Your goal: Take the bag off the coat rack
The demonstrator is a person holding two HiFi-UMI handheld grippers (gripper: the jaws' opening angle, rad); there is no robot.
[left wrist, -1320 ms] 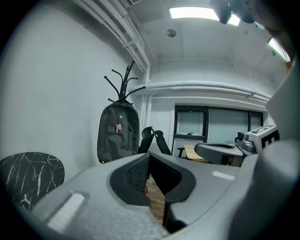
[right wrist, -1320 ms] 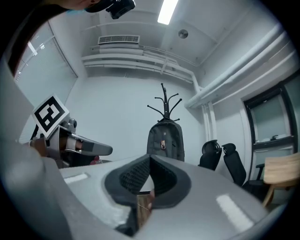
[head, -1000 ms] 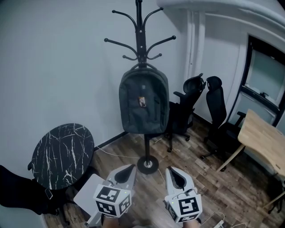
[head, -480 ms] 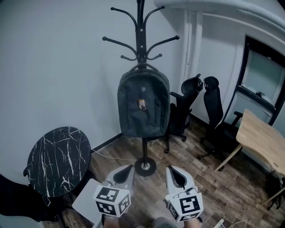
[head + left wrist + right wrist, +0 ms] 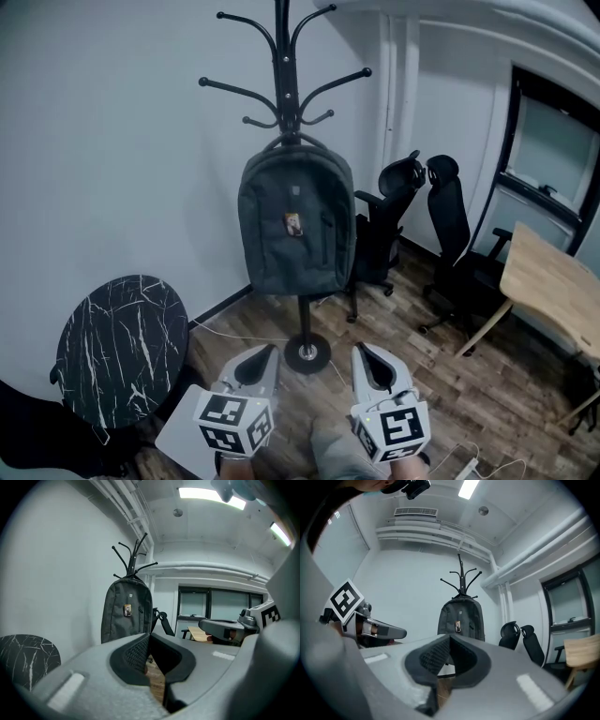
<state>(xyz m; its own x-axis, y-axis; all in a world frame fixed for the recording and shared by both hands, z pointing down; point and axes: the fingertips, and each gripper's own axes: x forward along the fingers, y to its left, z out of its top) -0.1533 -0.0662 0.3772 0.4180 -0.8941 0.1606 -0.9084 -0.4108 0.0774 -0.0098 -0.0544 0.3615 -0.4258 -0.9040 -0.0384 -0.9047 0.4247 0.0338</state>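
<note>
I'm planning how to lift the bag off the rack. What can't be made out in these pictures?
- Which hook carries the backpack: its top loop is too small and dark against the coat rack in all three views.
- Rack top: cut off by the head view's upper edge.
- Shoulder straps: hidden behind the bag's body in the head view.
- Badge: too small to read.

No words or numbers can be read. The dark grey fabric backpack (image 5: 295, 244), well ahead of the fingers (image 5: 255, 367), bears a small picture badge (image 5: 294, 223), illegible. The white marker cubes (image 5: 232, 422) behind the fingers show only black square patterns.
</note>
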